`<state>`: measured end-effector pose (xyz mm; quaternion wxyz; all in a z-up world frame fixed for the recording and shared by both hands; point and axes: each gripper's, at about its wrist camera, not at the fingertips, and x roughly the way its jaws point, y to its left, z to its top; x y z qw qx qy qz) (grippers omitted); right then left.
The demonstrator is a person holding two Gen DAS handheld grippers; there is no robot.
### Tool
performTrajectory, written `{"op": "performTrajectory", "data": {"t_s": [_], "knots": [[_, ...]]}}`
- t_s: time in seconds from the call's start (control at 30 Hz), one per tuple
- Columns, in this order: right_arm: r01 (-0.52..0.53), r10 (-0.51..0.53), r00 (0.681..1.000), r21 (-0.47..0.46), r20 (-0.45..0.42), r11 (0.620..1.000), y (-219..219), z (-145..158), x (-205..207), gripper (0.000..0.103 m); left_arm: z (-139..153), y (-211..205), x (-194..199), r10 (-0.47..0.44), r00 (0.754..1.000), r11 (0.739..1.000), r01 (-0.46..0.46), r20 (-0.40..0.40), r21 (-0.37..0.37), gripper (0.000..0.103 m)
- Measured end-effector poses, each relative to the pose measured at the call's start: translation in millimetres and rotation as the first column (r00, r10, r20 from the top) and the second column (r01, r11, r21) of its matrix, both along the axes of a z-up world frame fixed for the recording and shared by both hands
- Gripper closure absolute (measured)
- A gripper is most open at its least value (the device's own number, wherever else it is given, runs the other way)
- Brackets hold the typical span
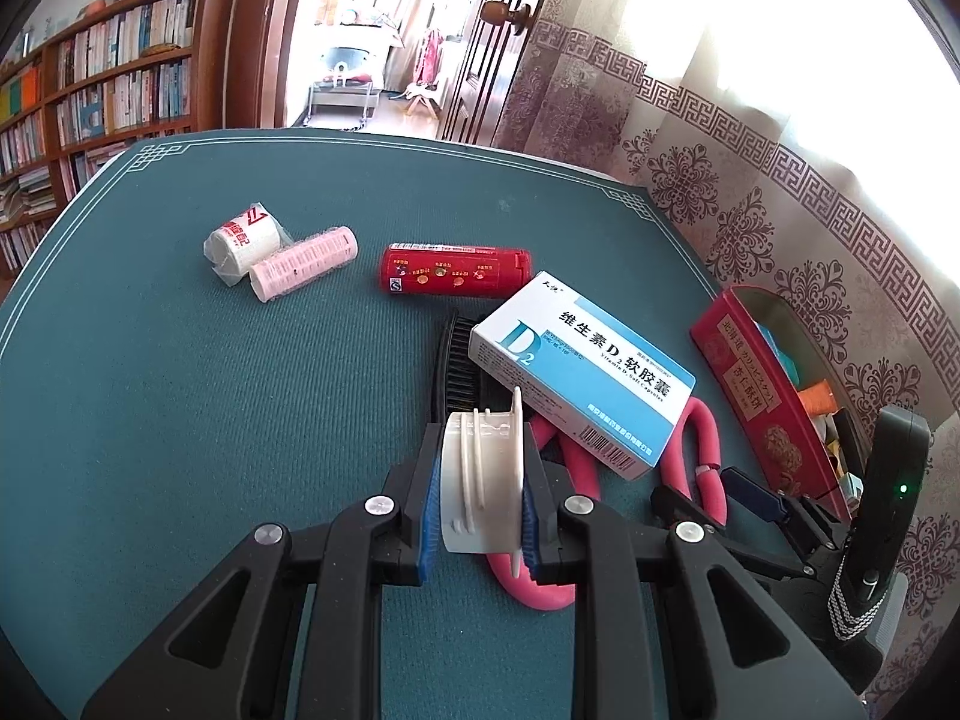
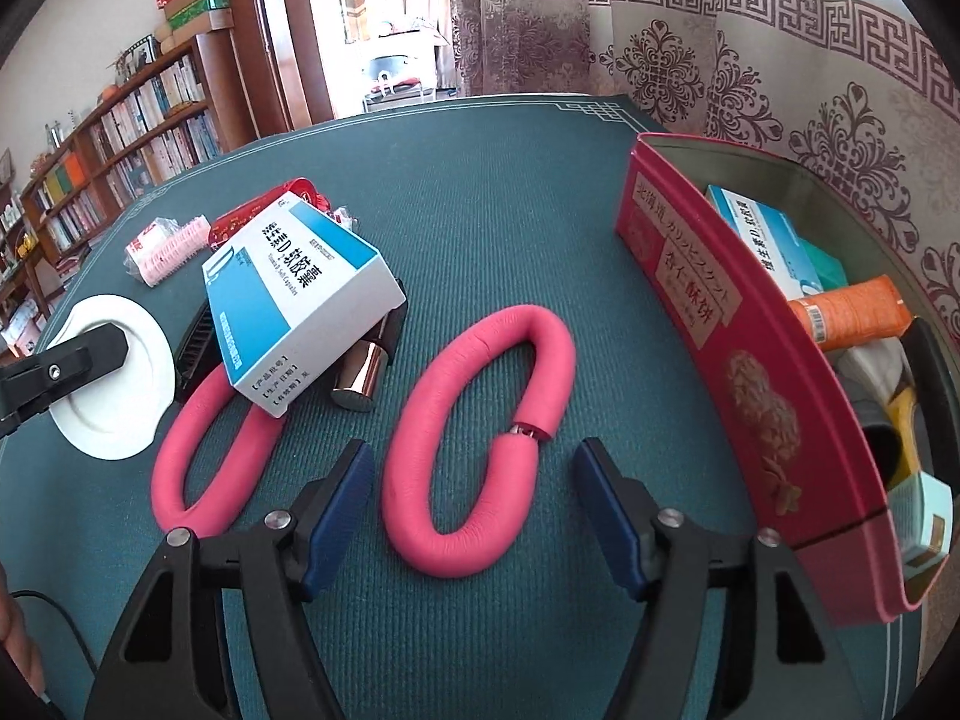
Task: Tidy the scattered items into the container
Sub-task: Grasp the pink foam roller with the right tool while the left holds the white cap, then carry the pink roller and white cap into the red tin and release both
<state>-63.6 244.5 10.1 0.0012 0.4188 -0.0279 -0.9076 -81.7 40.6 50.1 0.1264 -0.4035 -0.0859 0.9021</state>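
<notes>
My left gripper is shut on a white plastic spool, held above the green mat; the spool also shows in the right wrist view. My right gripper is open, its jaws on either side of a pink foam curler loop lying on the mat. A second pink loop lies partly under a blue-and-white vitamin D box. The red tin container stands at the right and holds several items.
A red tube, a pink hair roller and a wrapped white roll lie farther out on the mat. A black comb and a metallic tube lie under the box. Patterned curtain right, bookshelf left.
</notes>
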Motion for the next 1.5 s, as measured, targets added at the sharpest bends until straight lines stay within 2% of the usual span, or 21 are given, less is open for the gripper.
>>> {"op": "performTrajectory", "data": {"t_s": [0.07, 0.17, 0.2, 0.4, 0.67, 0.9, 1.13, 1.5], "knots": [[0.001, -0.001, 1.0, 0.026, -0.002, 1.0, -1.9, -0.7, 0.0, 0.034, -1.6, 0.5, -0.2, -0.001, 1.0, 1.0, 0.001, 0.006, 0.001, 0.08], [0.012, -0.012, 1.0, 0.019, -0.01, 1.0, 3.4, 0.6, 0.1, 0.05, -2.6, 2.7, 0.8, -0.005, 1.0, 1.0, 0.005, 0.008, -0.001, 0.08], [0.012, -0.011, 1.0, 0.007, -0.012, 1.0, 5.8, 0.8, 0.7, 0.051, -2.5, 3.4, 1.1, -0.008, 1.0, 1.0, 0.008, 0.007, -0.002, 0.08], [0.011, -0.014, 0.999, -0.053, -0.051, 0.999, 10.1, 7.2, 10.2, 0.052, -0.3, 6.5, 3.3, -0.016, 1.0, 1.0, 0.016, 0.0, -0.008, 0.08], [0.031, -0.04, 0.98, -0.047, -0.197, 0.998, 13.9, 44.0, 39.8, 0.052, 5.9, 12.7, 7.3, -0.022, 1.0, 1.0, 0.022, -0.012, -0.015, 0.08], [0.109, -0.113, 0.95, -0.029, -0.29, 0.994, 38.7, 69.6, 53.9, 0.052, 13.2, 22.9, 12.0, -0.045, 0.999, 0.999, 0.044, -0.025, -0.026, 0.08], [0.212, -0.223, 0.922, -0.069, -0.317, 0.975, 80.0, 77.6, 61.0, 0.052, 20.6, 36.9, 16.1, -0.071, 0.997, 0.996, 0.069, -0.038, -0.05, 0.08], [0.271, -0.28, 0.896, -0.076, -0.345, 0.96, 107.4, 81.5, 69.3, 0.052, 33.4, 60.1, 22.5, -0.107, 0.992, 0.991, 0.102, -0.067, -0.082, 0.08]]}}
